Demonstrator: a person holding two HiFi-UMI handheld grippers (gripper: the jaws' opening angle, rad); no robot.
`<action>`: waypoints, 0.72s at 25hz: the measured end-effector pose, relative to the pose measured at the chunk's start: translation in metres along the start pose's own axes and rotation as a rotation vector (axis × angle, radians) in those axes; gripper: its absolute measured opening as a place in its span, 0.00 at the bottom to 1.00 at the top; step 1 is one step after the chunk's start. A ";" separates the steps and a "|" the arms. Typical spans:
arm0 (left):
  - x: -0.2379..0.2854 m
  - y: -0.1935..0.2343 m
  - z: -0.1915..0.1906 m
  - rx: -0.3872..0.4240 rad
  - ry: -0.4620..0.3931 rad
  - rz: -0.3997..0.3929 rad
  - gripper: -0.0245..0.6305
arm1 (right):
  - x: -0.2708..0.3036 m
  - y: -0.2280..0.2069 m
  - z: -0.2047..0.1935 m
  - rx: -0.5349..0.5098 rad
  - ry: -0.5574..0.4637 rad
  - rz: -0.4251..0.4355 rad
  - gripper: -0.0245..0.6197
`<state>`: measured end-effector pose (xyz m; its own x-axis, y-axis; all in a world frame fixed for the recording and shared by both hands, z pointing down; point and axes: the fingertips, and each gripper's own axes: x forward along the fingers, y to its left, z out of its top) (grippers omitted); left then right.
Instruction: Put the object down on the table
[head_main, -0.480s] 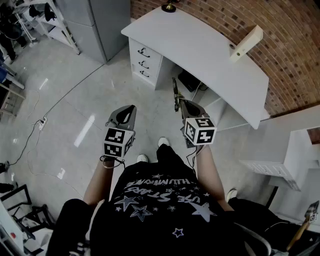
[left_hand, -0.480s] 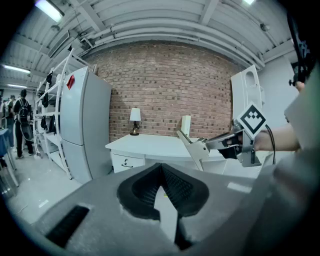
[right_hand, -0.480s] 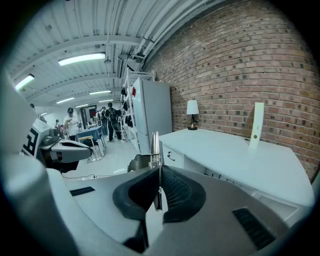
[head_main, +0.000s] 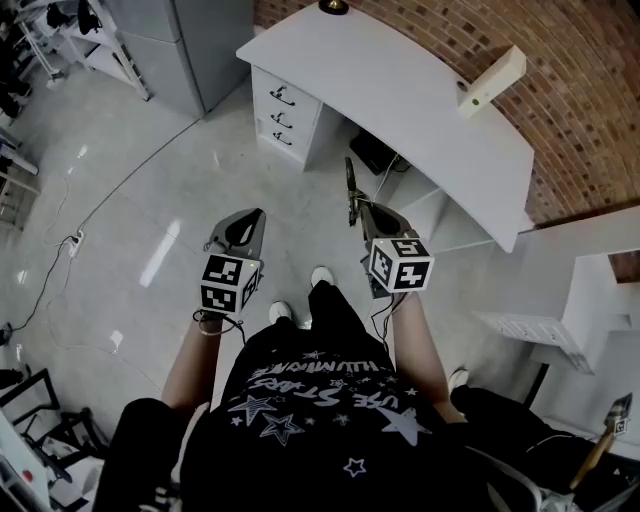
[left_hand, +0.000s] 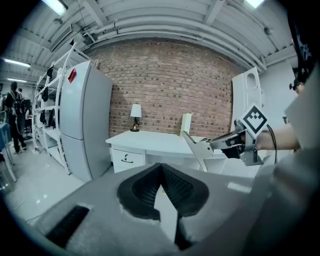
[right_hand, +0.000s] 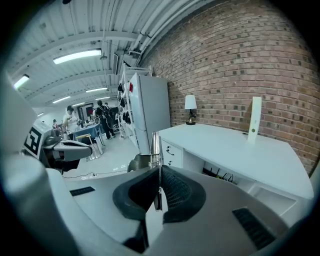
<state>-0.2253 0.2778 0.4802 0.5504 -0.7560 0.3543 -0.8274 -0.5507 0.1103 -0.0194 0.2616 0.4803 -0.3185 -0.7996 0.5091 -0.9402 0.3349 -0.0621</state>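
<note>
My right gripper (right_hand: 159, 175) is clamped on a thin metal utensil (right_hand: 155, 147). Its flat handle sits edge-on between the pads, and a rounded metal part shows just past them. Beyond stands a white bench (right_hand: 240, 155) with drawers against a brick wall (right_hand: 235, 60), carrying a small lamp (right_hand: 190, 108) and an upright white block (right_hand: 255, 118). A fridge (right_hand: 150, 107) stands to its left, and my left gripper (right_hand: 82, 149) hovers at far left.

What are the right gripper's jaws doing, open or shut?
Shut. In the right gripper view, the right gripper clamps a thin metal utensil, with its jaws pressed against both sides of it.
</note>
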 end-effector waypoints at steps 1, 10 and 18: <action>-0.002 0.002 -0.001 -0.001 0.002 0.001 0.07 | 0.002 0.002 0.000 0.003 0.002 0.005 0.05; -0.014 0.028 0.007 0.000 -0.018 0.038 0.07 | 0.017 0.016 0.034 -0.034 -0.040 0.056 0.05; 0.013 0.048 0.027 -0.002 -0.023 0.078 0.07 | 0.052 -0.016 0.058 -0.004 -0.067 0.049 0.05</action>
<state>-0.2547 0.2326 0.4652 0.4864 -0.8044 0.3410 -0.8682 -0.4889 0.0852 -0.0281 0.1863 0.4580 -0.3713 -0.8139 0.4469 -0.9230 0.3758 -0.0824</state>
